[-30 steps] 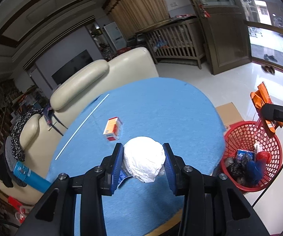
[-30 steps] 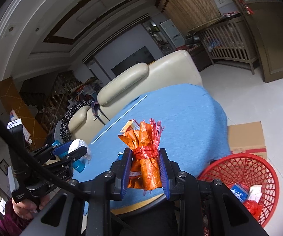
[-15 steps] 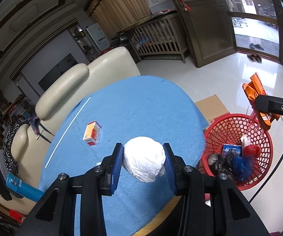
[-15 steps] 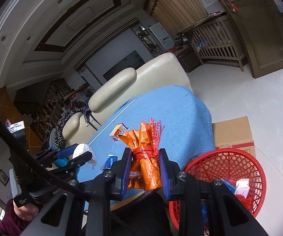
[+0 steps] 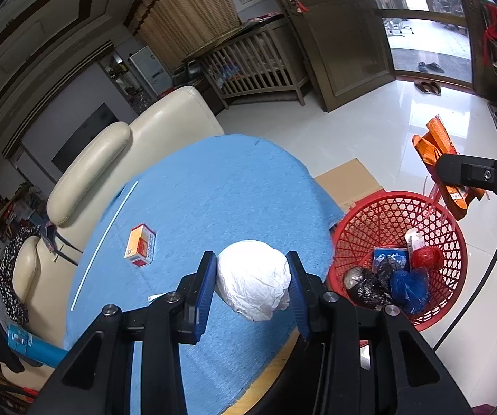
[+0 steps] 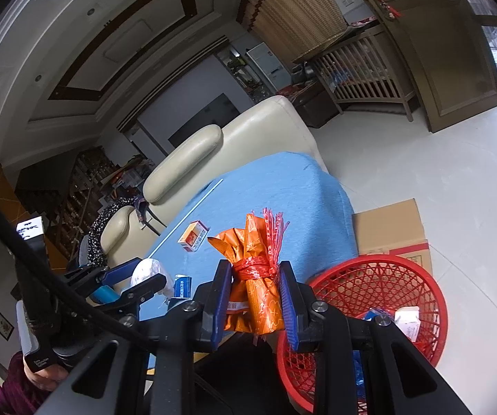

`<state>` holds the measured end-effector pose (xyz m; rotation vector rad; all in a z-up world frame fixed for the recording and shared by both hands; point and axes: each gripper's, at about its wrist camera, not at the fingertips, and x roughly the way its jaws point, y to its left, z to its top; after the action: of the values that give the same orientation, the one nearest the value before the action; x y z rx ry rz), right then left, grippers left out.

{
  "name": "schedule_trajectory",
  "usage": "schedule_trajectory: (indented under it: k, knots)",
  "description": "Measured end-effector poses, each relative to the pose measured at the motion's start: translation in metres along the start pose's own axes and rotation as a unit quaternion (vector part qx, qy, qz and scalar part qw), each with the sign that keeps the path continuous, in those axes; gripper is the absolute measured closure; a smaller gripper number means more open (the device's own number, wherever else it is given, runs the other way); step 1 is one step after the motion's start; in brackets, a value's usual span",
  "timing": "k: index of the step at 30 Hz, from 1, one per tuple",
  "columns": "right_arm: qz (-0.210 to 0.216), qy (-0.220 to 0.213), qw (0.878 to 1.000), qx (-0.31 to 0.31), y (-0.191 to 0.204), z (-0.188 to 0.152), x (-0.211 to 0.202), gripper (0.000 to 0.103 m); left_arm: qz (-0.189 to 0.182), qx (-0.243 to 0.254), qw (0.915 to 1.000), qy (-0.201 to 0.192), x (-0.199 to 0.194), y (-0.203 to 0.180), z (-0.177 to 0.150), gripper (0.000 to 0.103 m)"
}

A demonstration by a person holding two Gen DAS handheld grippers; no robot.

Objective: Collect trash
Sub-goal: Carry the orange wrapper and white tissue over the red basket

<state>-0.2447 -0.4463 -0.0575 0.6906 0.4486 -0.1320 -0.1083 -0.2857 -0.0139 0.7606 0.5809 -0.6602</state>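
Left gripper (image 5: 251,288) clamped the wad (image 5: 252,279), right gripper (image 6: 253,299) the wrapper (image 6: 252,287); basket (image 6: 380,276) lay right, nearer my right.

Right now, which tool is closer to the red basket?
Right. The right tool holds the orange wrapper bundle at the red basket rim. The left tool holds the white paper ball over the blue table, beside the basket.

**Two wrist views, one table**

Each camera sits just behind its own fingers, close up. The left looks steeply down over the blue table (image 5: 214,190) toward the red basket (image 5: 386,207). The right looks flatter, from the basket's side. Both share the table, basket and sofa (image 6: 265,128).
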Motion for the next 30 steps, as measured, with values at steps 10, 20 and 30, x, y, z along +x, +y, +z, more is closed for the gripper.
schedule_trajectory:
  k: [10, 20, 30]
  knots:
    - [-0.009, -0.010, 1.000, 0.011, -0.014, 0.002, -0.015, 0.073, -0.011, 0.023, 0.9997, -0.004, 0.001, -0.021, 0.012, 0.060]
    - [-0.012, -0.014, 1.000, 0.022, -0.021, 0.004, -0.023, 0.073, -0.020, 0.039, 0.9990, -0.003, 0.002, -0.033, 0.017, 0.060]
    - [-0.013, -0.018, 0.999, 0.028, -0.024, 0.004, -0.028, 0.073, -0.028, 0.049, 0.9984, -0.002, 0.005, -0.042, 0.022, 0.060]
